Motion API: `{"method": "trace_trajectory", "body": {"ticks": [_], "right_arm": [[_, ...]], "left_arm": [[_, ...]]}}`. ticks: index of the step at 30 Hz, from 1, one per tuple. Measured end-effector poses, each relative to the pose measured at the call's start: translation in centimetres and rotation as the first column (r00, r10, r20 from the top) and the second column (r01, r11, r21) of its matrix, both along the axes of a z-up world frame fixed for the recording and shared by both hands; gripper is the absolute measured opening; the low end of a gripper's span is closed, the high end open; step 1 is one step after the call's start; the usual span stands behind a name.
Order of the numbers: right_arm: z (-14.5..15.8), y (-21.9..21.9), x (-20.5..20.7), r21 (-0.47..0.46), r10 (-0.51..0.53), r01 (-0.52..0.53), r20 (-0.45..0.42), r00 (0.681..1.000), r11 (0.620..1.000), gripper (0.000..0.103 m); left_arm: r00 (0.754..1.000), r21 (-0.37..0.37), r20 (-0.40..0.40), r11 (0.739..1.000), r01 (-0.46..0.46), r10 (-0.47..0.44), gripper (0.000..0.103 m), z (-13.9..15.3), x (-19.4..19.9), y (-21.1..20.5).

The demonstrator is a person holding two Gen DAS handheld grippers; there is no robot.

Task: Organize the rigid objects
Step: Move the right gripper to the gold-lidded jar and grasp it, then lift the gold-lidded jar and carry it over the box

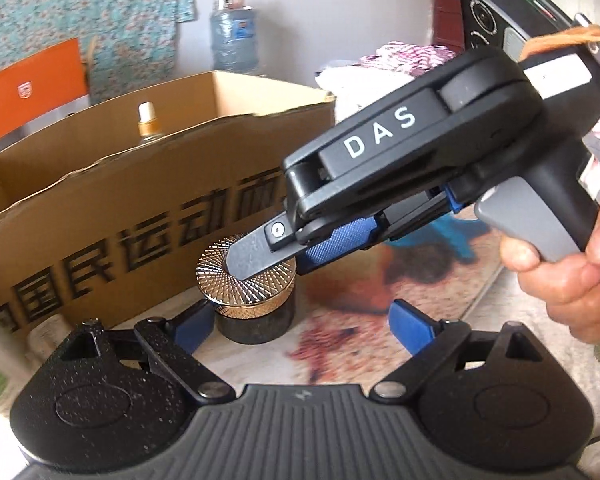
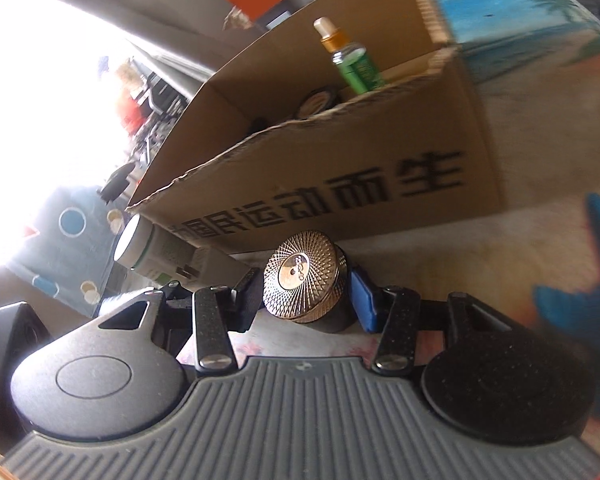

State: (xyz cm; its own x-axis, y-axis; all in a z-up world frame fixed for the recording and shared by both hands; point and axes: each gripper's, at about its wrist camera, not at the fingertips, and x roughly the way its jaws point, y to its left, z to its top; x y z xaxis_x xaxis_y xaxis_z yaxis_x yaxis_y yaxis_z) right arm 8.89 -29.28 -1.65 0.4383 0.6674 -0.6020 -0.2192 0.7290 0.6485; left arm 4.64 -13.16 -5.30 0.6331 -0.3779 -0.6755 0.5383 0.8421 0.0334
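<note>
1. Cardboard box sits right behind, already holding a green bottle, so lift high over its torn front edge.
2. Gold-lidded jar is on the table just in front of the box.
3. Right gripper straddles the lid, contact unclear; squeeze level. Left gripper is spread wide, empty.

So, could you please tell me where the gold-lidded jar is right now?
The jar stands on the table just in front of the cardboard box, between the right gripper's fingers; in the left wrist view it sits left of centre, near a white bottle.
</note>
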Motion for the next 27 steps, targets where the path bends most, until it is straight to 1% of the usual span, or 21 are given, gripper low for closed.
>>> {"method": "trace_trajectory", "body": {"ticks": [4,6,8,12,16,18,21,22,24,25,27], "right_arm": [[-0.1,-1.5,-1.0,0.01,-0.035,0.035,-0.005,0.999,0.999,0.047],[-0.1,-2.0,-1.4,0.009,-0.053,0.053,-0.002,0.999,0.999,0.047],[0.0,-2.5,-1.7,0.006,-0.072,0.072,0.005,0.997,0.997,0.047],[-0.1,-3.3,-2.0,0.022,-0.102,0.101,0.007,0.995,0.995,0.048],[-0.5,-3.4,-1.8,0.031,-0.114,0.115,-0.006,0.993,0.993,0.049],[-0.7,-3.3,-1.7,0.04,-0.121,0.122,-0.011,0.993,0.992,0.05],[-0.9,-3.1,-1.4,0.053,-0.129,0.129,-0.016,0.992,0.99,0.05],[-0.9,-3.0,-1.3,0.054,-0.13,0.131,-0.017,0.991,0.99,0.05],[-1.0,-2.8,-1.1,0.058,-0.133,0.134,-0.015,0.991,0.989,0.05],[-1.0,-2.8,-1.0,0.059,-0.133,0.134,-0.02,0.991,0.989,0.05],[-1.2,-2.6,-0.8,0.063,-0.13,0.132,-0.026,0.991,0.989,0.05]], "left_arm": [[0.999,-0.028,-0.014,0.999,0.033,-0.034,0.094,0.0,-0.1,-1.0],[0.999,-0.026,-0.019,0.999,0.034,-0.035,0.094,0.0,-0.3,-1.1],[0.999,-0.025,-0.018,0.999,0.026,-0.026,0.091,0.2,-0.5,-1.0],[1.0,-0.002,0.012,1.0,-0.005,0.005,0.091,0.5,-0.7,-0.7],[0.999,0.033,0.013,0.998,-0.044,0.043,0.091,0.3,0.2,-1.0],[0.998,0.044,0.012,0.998,-0.054,0.054,0.089,0.3,0.7,-0.9],[0.998,0.06,0.012,0.996,-0.065,0.065,0.082,-0.1,1.4,-1.2],[0.998,0.064,0.009,0.995,-0.07,0.069,0.078,-0.2,1.6,-1.4],[0.997,0.063,-0.001,0.995,-0.076,0.076,0.071,-0.4,2.0,-1.5],[0.997,0.058,-0.005,0.995,-0.08,0.081,0.066,-0.5,2.2,-1.5],[0.995,0.054,-0.004,0.994,-0.099,0.099,0.061,-0.5,2.4,-1.6]]}}
